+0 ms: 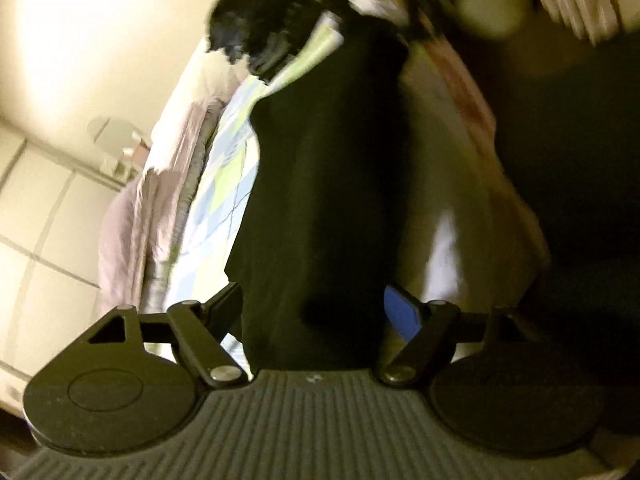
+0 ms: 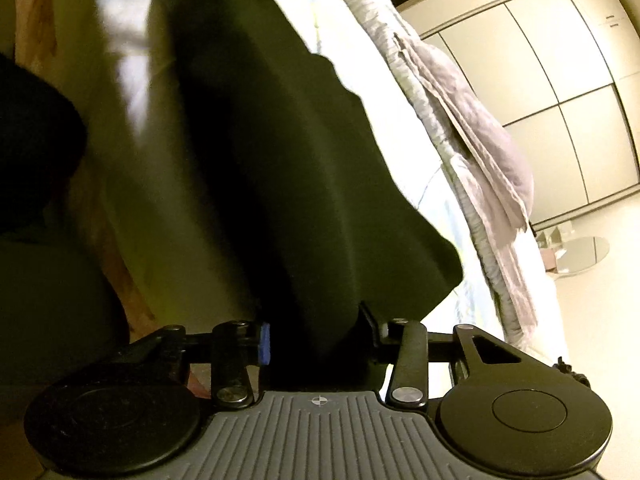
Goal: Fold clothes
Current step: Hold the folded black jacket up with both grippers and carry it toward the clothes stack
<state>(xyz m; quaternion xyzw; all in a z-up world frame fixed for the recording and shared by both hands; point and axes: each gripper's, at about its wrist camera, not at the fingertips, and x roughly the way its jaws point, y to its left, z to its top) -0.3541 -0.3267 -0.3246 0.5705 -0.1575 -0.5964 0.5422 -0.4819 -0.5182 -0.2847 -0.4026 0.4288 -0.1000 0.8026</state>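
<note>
Lengthwise, dark garment (image 1: 320, 200) (image 2: 288, 184) running away over bed (image 2: 400, 92), both grippers' jaws pinching its near edge

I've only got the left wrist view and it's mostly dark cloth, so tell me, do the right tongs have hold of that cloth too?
Observer: Yes. The right tongs are closed on the dark garment, which rises from between their fingers.
Operator: What's on the far side of it over there?
Observer: A crumpled grey blanket lies along the bed edge, right of the garment.
Operator: And past the bed?
Observer: Pale wardrobe doors with dark seams.
</note>
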